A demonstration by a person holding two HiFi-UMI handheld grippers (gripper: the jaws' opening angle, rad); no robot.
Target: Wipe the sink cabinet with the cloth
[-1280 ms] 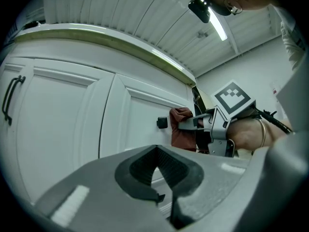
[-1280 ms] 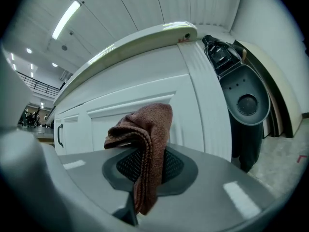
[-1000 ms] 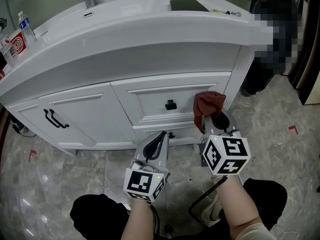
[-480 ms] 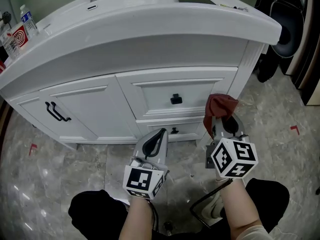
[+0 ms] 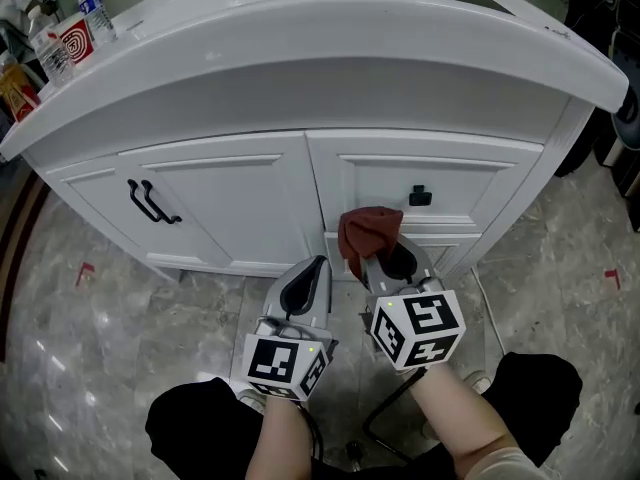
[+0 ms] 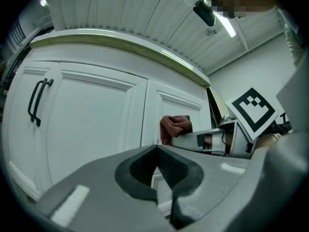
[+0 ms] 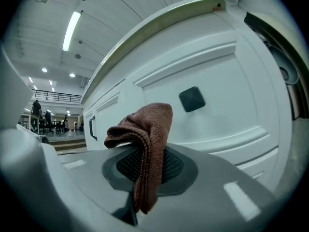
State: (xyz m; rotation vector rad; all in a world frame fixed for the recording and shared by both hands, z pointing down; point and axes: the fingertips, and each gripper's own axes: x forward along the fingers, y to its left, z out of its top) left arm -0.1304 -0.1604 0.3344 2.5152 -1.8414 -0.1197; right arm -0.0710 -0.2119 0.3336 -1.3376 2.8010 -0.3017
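Cloth (image 5: pixel 368 230) pinched tight in my right gripper's (image 5: pixel 383 264) fingers, bunched end at twelve o'clock near the drawer front (image 5: pixel 470 183) of the sink cabinet (image 5: pixel 230 193), ready to wipe; left gripper (image 5: pixel 306 290) at nine o'clock of it, fingers closed on nothing, held clear.

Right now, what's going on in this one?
A person crouched in front of a white sink cabinet holds a tool in each hand. The right tool is shut on a brown cloth, which it holds up at the cabinet front, near the seam between the door and the drawers, below and left of the black knob. Whether the cloth touches the panel can't be told. The left tool is shut and empty, beside the right one.
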